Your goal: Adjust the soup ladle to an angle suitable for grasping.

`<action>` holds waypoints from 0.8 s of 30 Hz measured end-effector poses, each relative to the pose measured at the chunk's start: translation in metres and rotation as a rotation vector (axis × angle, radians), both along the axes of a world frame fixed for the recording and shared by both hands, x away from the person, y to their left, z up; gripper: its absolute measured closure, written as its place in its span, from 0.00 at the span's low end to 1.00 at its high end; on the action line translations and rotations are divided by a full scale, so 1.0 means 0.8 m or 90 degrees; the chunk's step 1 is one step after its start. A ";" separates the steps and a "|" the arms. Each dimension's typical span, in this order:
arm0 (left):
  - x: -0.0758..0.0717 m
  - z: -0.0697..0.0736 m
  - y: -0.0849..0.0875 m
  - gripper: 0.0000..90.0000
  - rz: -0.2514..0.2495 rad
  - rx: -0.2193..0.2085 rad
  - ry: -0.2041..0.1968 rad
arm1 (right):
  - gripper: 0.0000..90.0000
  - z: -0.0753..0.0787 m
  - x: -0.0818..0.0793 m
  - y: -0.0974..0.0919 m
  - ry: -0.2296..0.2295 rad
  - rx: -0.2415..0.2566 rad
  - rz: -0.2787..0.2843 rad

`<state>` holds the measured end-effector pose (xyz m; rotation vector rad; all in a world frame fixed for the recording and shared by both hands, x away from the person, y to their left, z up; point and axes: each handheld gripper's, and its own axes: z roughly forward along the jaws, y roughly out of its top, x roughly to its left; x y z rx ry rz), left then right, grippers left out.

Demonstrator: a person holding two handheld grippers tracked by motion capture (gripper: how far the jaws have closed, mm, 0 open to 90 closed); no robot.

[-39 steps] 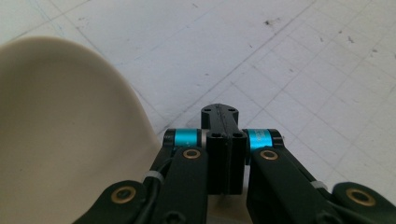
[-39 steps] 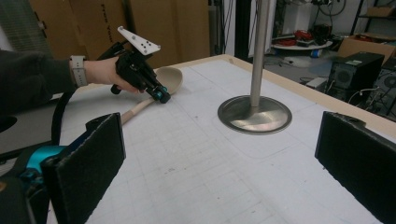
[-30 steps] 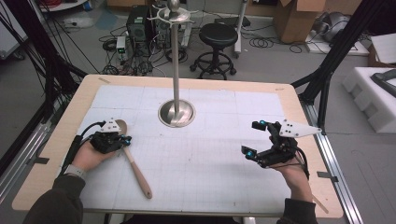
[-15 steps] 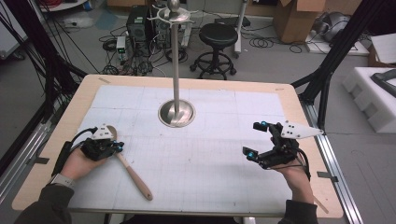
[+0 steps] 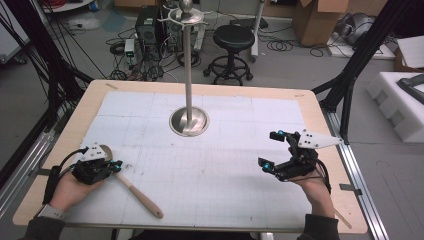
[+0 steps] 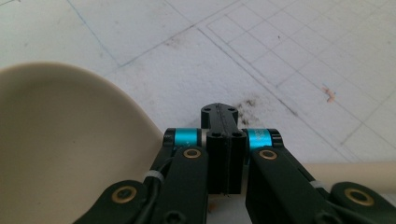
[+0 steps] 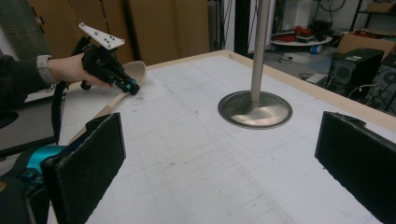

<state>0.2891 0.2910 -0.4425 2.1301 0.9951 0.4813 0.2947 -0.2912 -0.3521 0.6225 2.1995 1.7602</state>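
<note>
A wooden spoon [image 5: 131, 186] lies at the table's [image 5: 320, 107] near left, the metal stand [image 5: 188, 121] behind centre.

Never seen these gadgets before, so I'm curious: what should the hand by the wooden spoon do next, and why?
Probably lift a little. The left gripper appears shut on the wooden spoon at its neck, just below the bowl, while the handle lies flat on the table.

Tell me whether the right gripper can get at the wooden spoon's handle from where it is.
Probably yes: the right gripper is open, and bare mat lies between it and the wooden spoon. The left gripper is shut at the spoon's neck.
</note>
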 end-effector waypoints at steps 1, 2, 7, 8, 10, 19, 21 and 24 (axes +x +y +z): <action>-0.002 0.000 0.000 1.00 0.004 -0.002 0.001 | 0.01 0.000 0.000 0.000 0.000 0.000 0.000; -0.006 0.000 0.002 1.00 0.009 -0.003 0.000 | 0.01 0.000 0.000 0.000 -0.001 0.000 0.000; -0.010 -0.002 0.004 1.00 0.012 -0.010 0.003 | 0.01 -0.001 0.001 0.000 0.002 0.001 -0.001; -0.009 -0.003 0.003 1.00 0.012 -0.008 0.003 | 0.01 -0.001 0.001 0.000 0.002 0.001 -0.001; -0.009 -0.002 0.002 1.00 -0.002 -0.018 0.001 | 0.01 -0.001 0.001 0.001 0.003 0.000 0.000; -0.055 0.025 -0.019 1.00 -0.075 -0.060 -0.066 | 0.01 -0.003 0.002 0.000 0.007 -0.001 -0.005; -0.071 0.026 -0.027 1.00 -0.095 -0.063 -0.071 | 0.01 -0.003 0.002 0.000 0.007 -0.001 -0.004; -0.095 0.023 -0.039 1.00 -0.130 -0.066 -0.072 | 0.01 -0.004 0.003 0.002 0.009 -0.005 -0.002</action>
